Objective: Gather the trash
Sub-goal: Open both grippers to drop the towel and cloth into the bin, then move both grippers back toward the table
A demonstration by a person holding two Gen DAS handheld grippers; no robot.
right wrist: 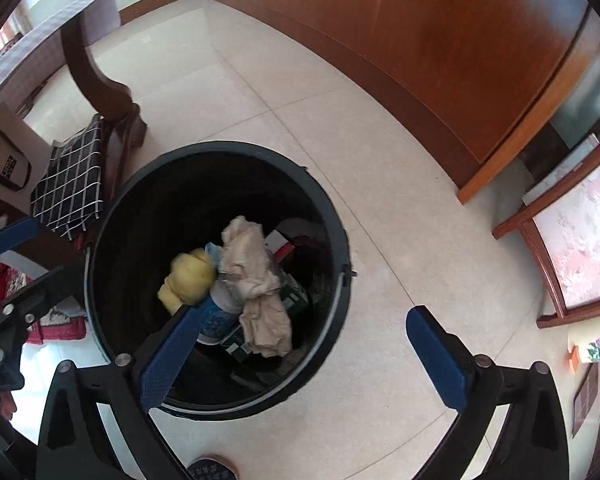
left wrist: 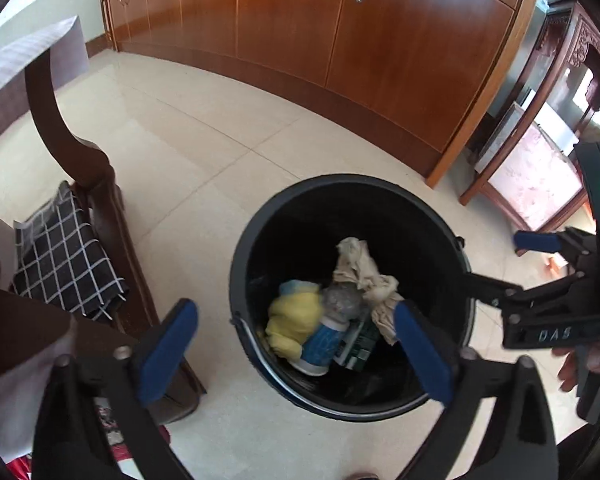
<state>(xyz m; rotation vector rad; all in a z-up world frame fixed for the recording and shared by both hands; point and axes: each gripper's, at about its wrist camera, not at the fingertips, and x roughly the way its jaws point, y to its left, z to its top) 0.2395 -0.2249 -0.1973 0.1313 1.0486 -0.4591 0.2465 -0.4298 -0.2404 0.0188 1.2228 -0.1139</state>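
A black bucket (left wrist: 260, 216) stands on the tiled floor and also shows in the right wrist view (right wrist: 140, 184). Inside lie a crumpled beige paper (left wrist: 360, 268), a yellow wad (left wrist: 294, 322), a blue-and-white cup (left wrist: 320, 346) and a green carton (left wrist: 358, 346). The beige paper (right wrist: 256, 280) and yellow wad (right wrist: 188, 276) show in the right wrist view too. My left gripper (left wrist: 296, 356) hovers over the bucket's near rim, open and empty. My right gripper (right wrist: 304, 356) is open and empty over the bucket's right near rim; it also shows at the right of the left wrist view (left wrist: 508, 260).
A dark wooden chair (left wrist: 96, 184) with a black checked cloth (left wrist: 64, 256) stands left of the bucket. Wooden cabinets (left wrist: 340, 32) run along the back. A carved wooden table with a pink panel (left wrist: 540, 176) stands at the right. A slipper toe (right wrist: 212, 468) shows at the bottom.
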